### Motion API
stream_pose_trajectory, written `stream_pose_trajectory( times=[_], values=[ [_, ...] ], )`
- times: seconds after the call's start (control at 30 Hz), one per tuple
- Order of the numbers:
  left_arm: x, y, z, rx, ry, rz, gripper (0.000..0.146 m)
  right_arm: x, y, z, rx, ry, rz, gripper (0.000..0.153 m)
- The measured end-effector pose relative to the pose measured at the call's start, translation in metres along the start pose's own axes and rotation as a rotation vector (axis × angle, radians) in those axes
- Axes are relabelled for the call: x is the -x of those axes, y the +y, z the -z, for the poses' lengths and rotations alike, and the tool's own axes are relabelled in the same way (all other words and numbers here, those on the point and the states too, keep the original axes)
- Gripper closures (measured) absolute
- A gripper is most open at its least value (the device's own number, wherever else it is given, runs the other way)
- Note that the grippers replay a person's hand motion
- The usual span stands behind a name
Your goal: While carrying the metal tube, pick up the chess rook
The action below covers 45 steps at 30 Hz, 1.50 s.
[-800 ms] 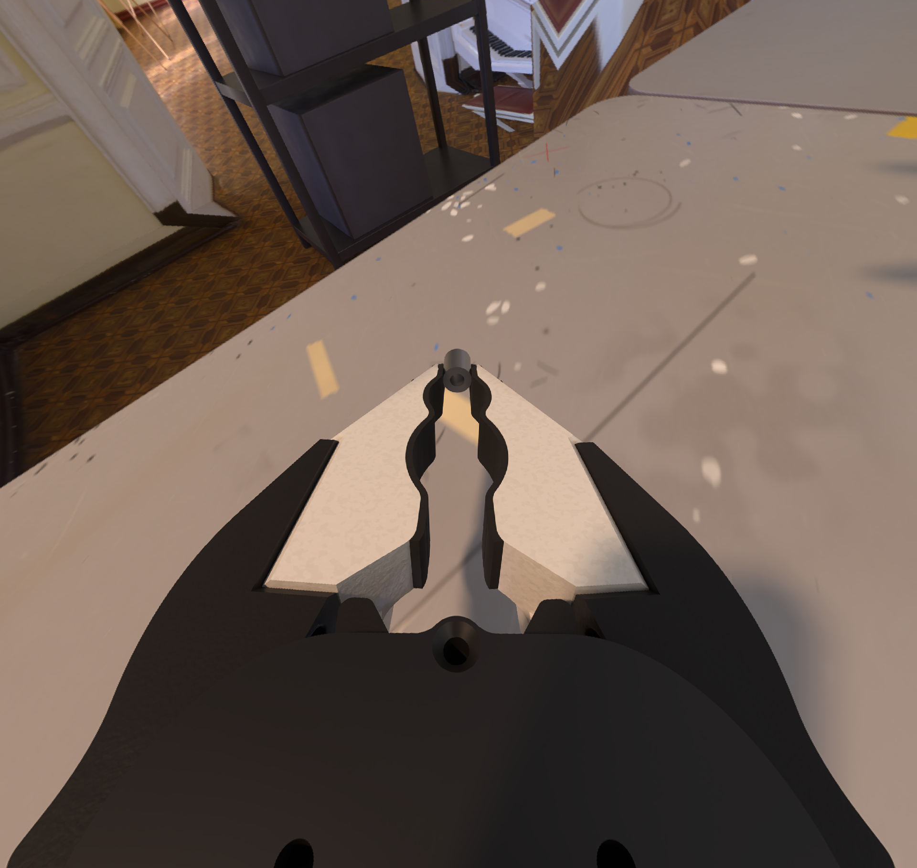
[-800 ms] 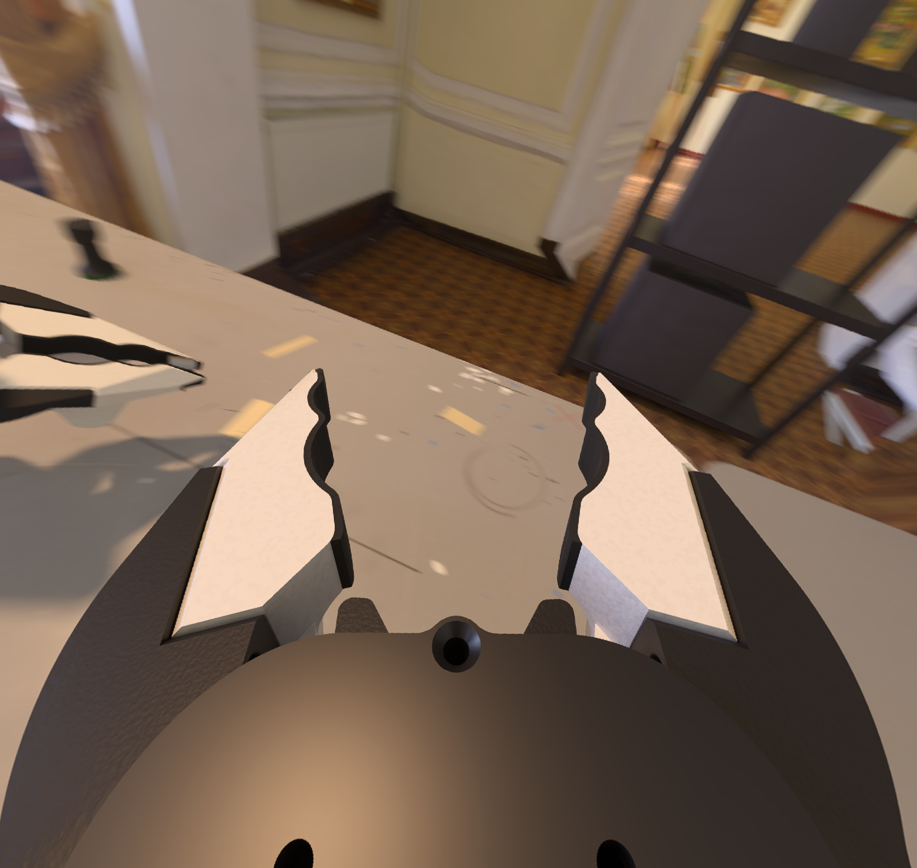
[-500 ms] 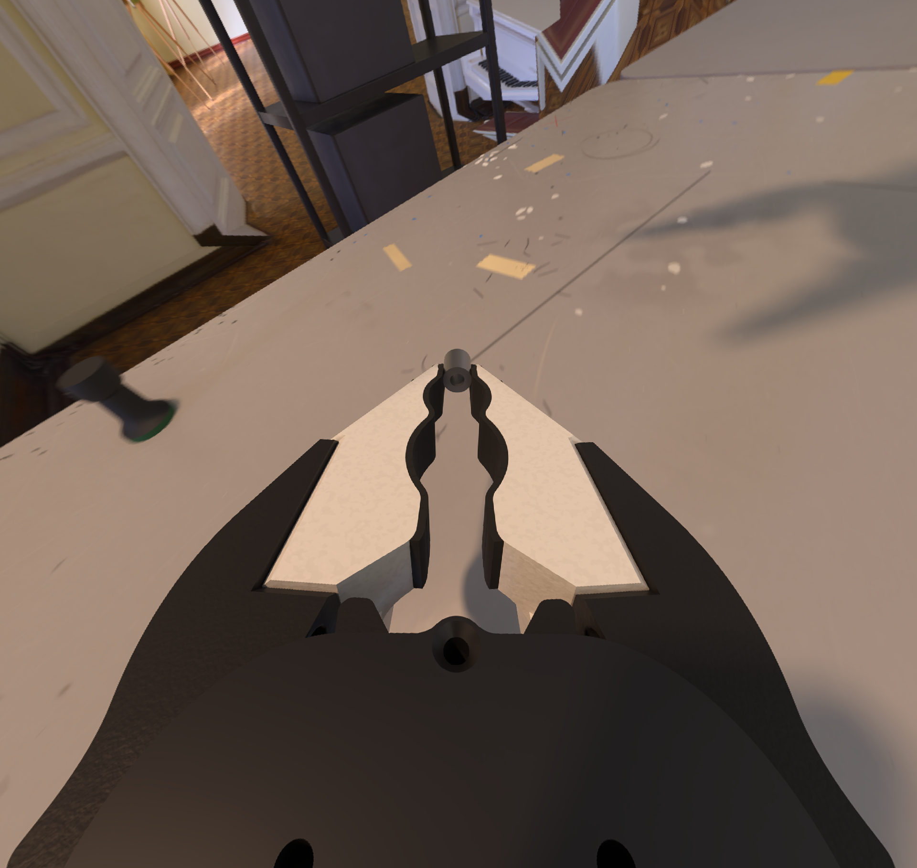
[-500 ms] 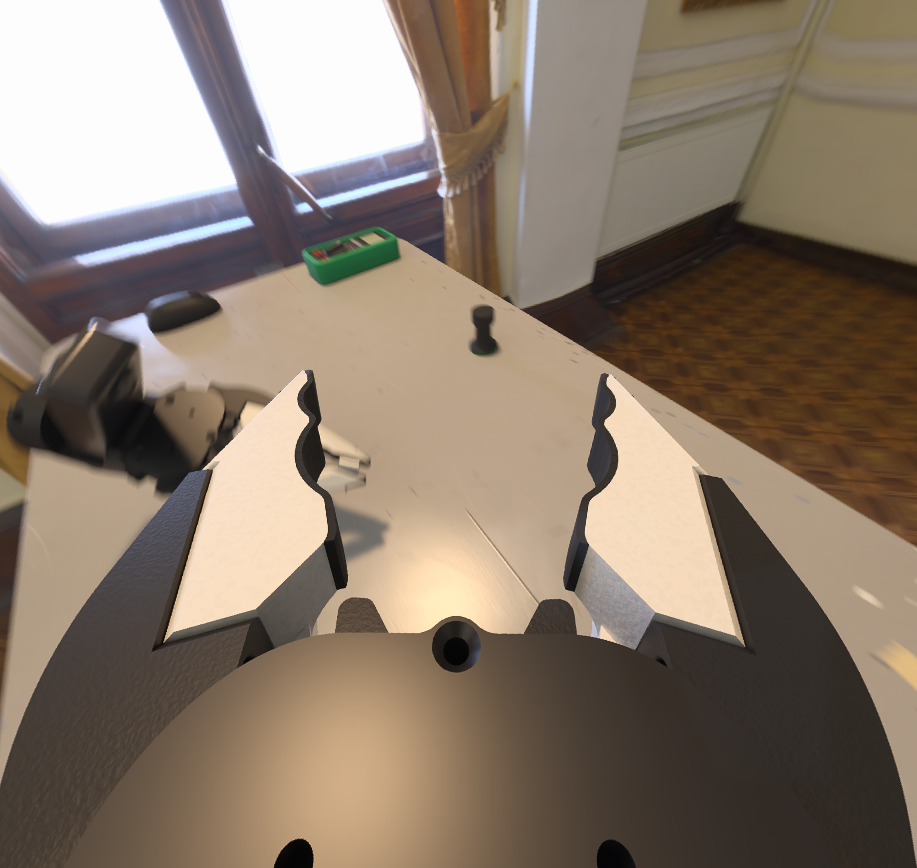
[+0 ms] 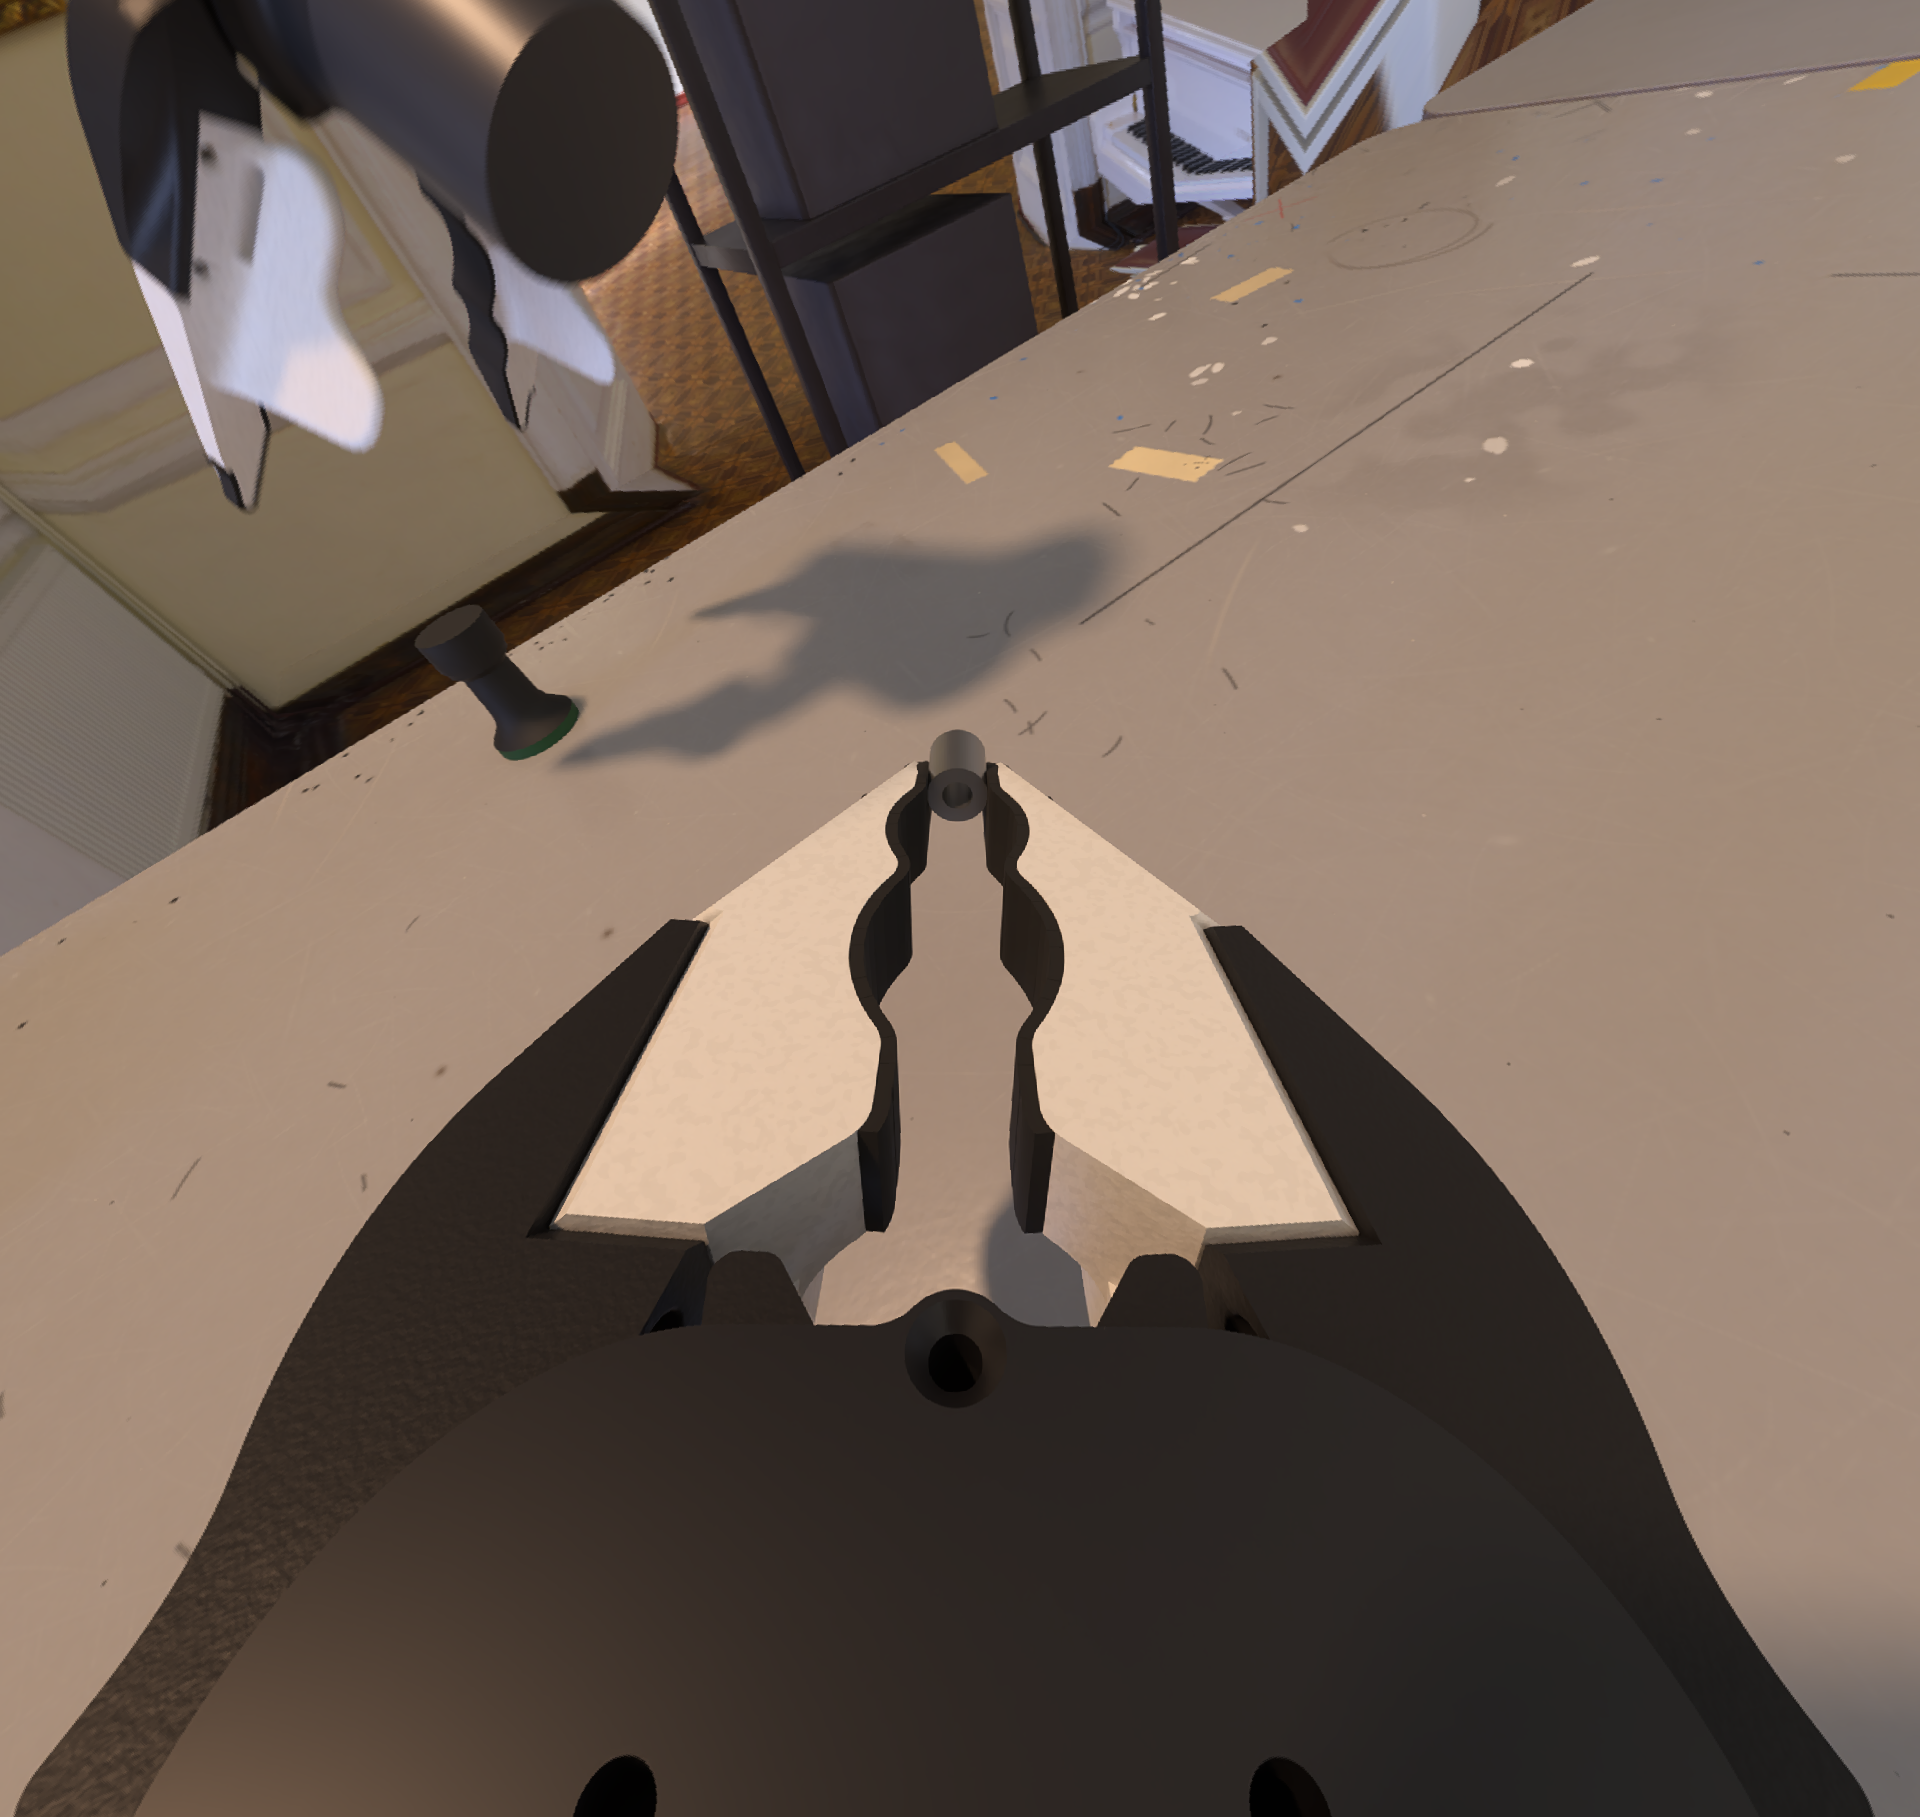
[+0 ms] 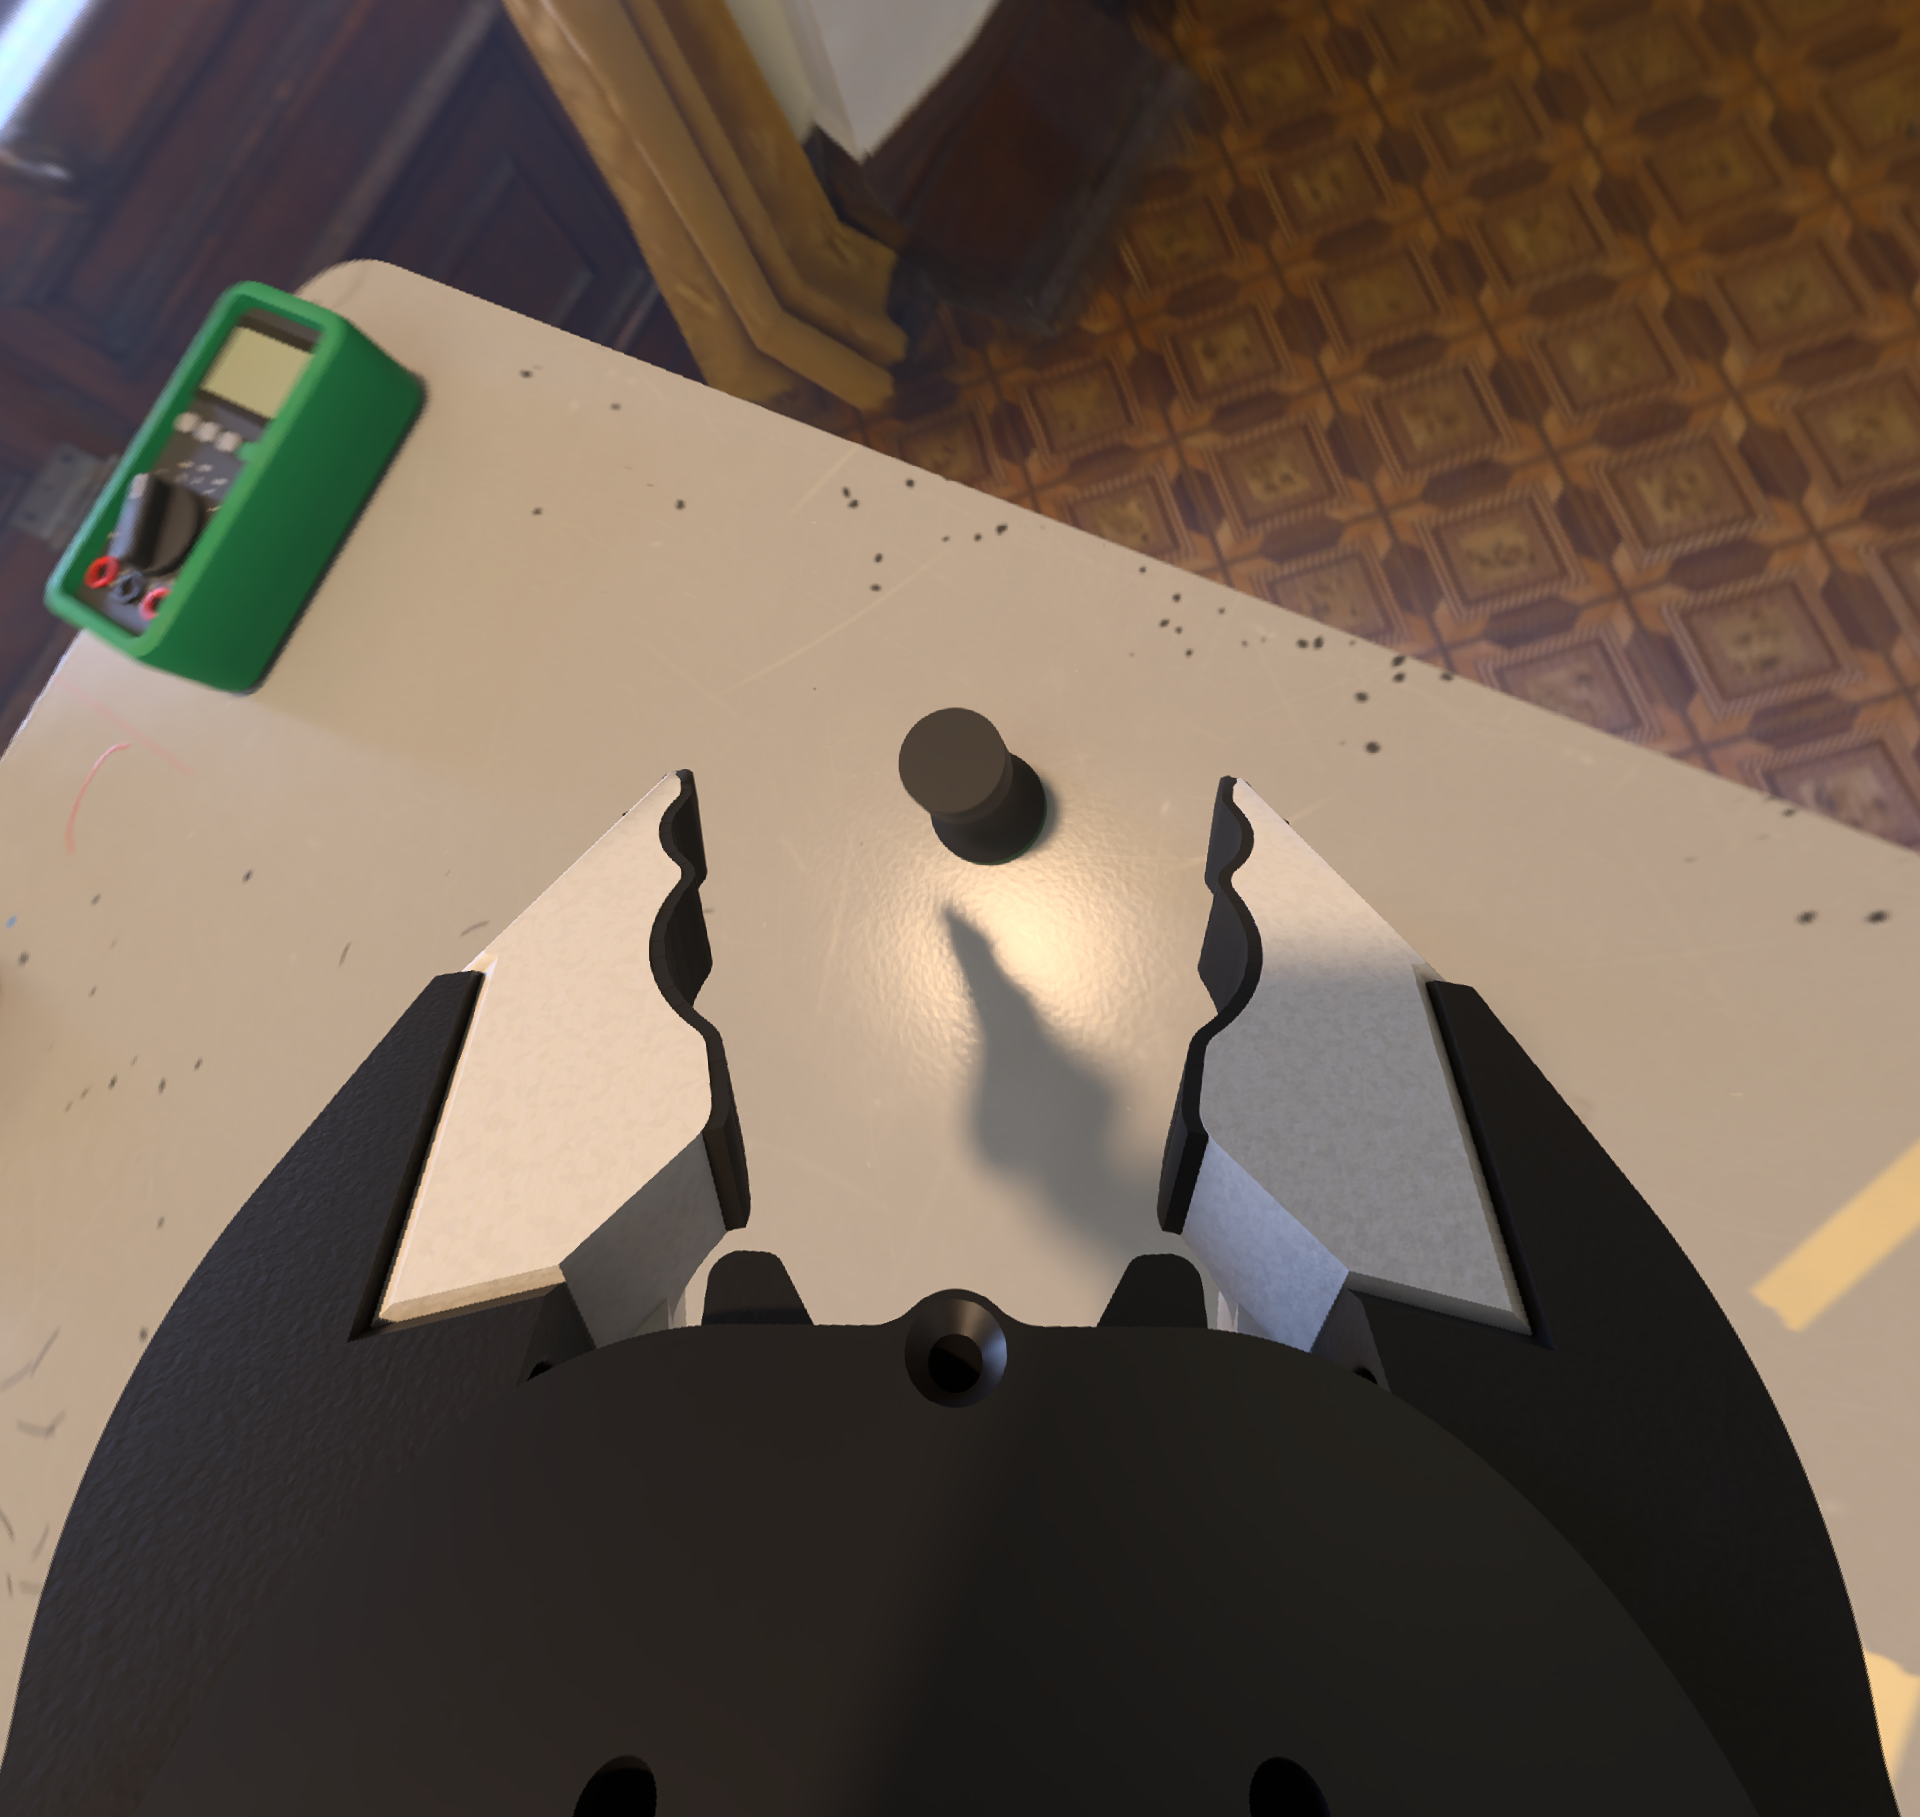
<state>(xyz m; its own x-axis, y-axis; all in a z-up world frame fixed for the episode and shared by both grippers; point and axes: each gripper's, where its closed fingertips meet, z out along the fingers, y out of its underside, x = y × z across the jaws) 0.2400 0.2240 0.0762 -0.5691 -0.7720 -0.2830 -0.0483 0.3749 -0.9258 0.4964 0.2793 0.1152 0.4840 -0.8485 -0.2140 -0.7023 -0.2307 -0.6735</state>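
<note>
Room: patterned parquet floor (image 6: 1558, 333), cream panelled walls, a dark open shelving unit (image 5: 883, 157) and a white piano (image 5: 1174, 126) beyond the table's far edge.
Table (image 5: 1455, 728): pale beige top, scuffed and flecked, with strips of tan tape (image 5: 1166, 464) and a thin seam line.
Multimeter (image 6: 234, 484): green case, lying flat at a table corner, well apart from the other items.
Chess rook (image 6: 966, 785): dark, green felt under the base, upright near the table edge; nothing stands between it and the right gripper.
Right gripper (image 6: 954, 780): jaws wide and empty, hanging above the rook, which shows in the gap just ahead of the fingertips.
Left gripper (image 5: 956, 775): jaws narrow, clamped on the metal tube (image 5: 956, 785).
Metal tube: small, grey, hollow, pinched at the very tips, above the table.
</note>
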Motion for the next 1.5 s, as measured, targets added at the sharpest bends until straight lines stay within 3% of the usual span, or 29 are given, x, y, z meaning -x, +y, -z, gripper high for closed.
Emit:
stream_pose_trajectory(
  times=[0.2, 0.3, 0.4, 0.5, 0.67, 0.8, 0.97, 1.07, 1.17, 1.33, 1.5],
  values=[
    [0.002, 0.001, 0.000, 0.001, -0.020, -0.015, 0.137, 0.018, 0.027, -0.057, 0.121, -0.019, -0.079, 0.060],
    [0.003, 0.001, 0.001, 0.000, -0.033, -0.048, 0.137, 0.015, 0.039, -0.072, 0.137, 0.046, -0.042, 0.083],
    [0.004, 0.002, 0.002, -0.001, -0.049, -0.076, 0.137, 0.003, 0.037, -0.073, 0.093, 0.111, -0.134, 0.114],
    [0.004, 0.002, 0.003, -0.002, -0.051, -0.076, 0.137, 0.001, 0.038, -0.070, 0.106, 0.048, -0.105, 0.119],
    [0.009, 0.004, 0.003, 0.001, -0.065, -0.086, 0.137, -0.001, 0.006, -0.032, 0.051, -0.051, -0.089, 0.119],
    [0.023, 0.009, 0.007, 0.018, -0.079, -0.032, 0.137, -0.027, -0.040, 0.048, -0.121, -0.172, -0.078, 0.119],
    [0.069, 0.027, 0.017, 0.060, -0.151, 0.112, 0.137, -0.130, -0.048, 0.168, -0.247, -0.191, -0.099, 0.119],
    [0.107, 0.040, 0.024, 0.081, -0.202, 0.226, 0.137, -0.221, -0.026, 0.235, -0.305, -0.049, -0.107, 0.119],
    [0.151, 0.054, 0.030, 0.126, -0.270, 0.282, 0.137, -0.315, 0.021, 0.283, -0.301, 0.139, -0.129, 0.119],
    [0.227, 0.075, 0.018, 0.180, -0.348, 0.401, 0.137, -0.433, 0.131, 0.305, -0.142, 0.359, -0.242, 0.119],
    [0.279, 0.085, -0.012, 0.203, -0.443, 0.462, 0.137, -0.491, 0.205, 0.293, 0.005, 0.402, -0.299, 0.119]
  ],
)
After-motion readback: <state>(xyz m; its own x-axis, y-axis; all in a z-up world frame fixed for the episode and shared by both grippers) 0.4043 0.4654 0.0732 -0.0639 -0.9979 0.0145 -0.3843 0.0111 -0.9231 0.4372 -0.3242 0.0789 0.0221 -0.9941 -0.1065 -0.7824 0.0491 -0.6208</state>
